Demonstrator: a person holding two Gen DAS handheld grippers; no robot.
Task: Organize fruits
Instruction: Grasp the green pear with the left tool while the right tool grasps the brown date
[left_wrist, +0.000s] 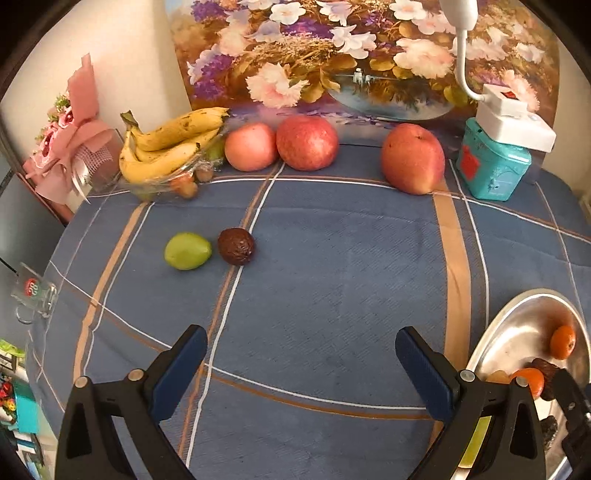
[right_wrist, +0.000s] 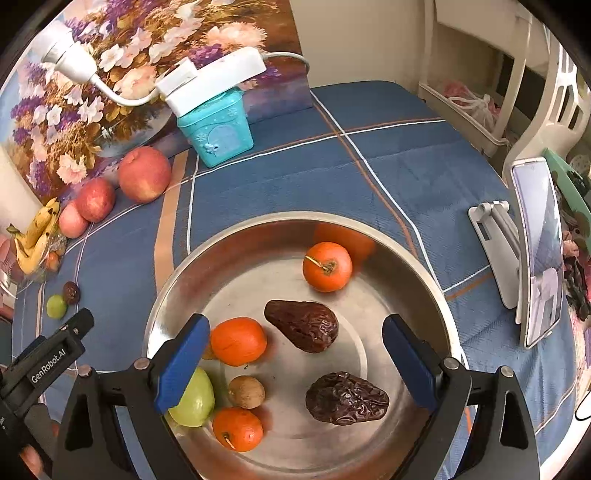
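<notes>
A steel bowl (right_wrist: 258, 225) holds three small oranges (right_wrist: 327, 266), two dark wrinkled fruits (right_wrist: 303, 325), a green fruit (right_wrist: 194, 400) and a small brown round fruit (right_wrist: 246, 392). My right gripper (right_wrist: 295, 328) hangs open just above the bowl with nothing between its fingers. On the blue cloth, a green fruit (left_wrist: 187, 251) and a dark wrinkled fruit (left_wrist: 236, 246) lie side by side. My left gripper (left_wrist: 299, 343) is open and empty, nearer than those two fruits and to their right. Three red apples (left_wrist: 307, 142) and a banana bunch (left_wrist: 170, 147) sit at the back.
A teal box (left_wrist: 493, 162) carrying a white lamp base stands at the back right, in front of a flower painting. A phone on a stand (right_wrist: 535, 251) is right of the bowl. A glass mug (left_wrist: 33, 291) sits at the table's left edge, with a pink bouquet (left_wrist: 74, 133) behind it.
</notes>
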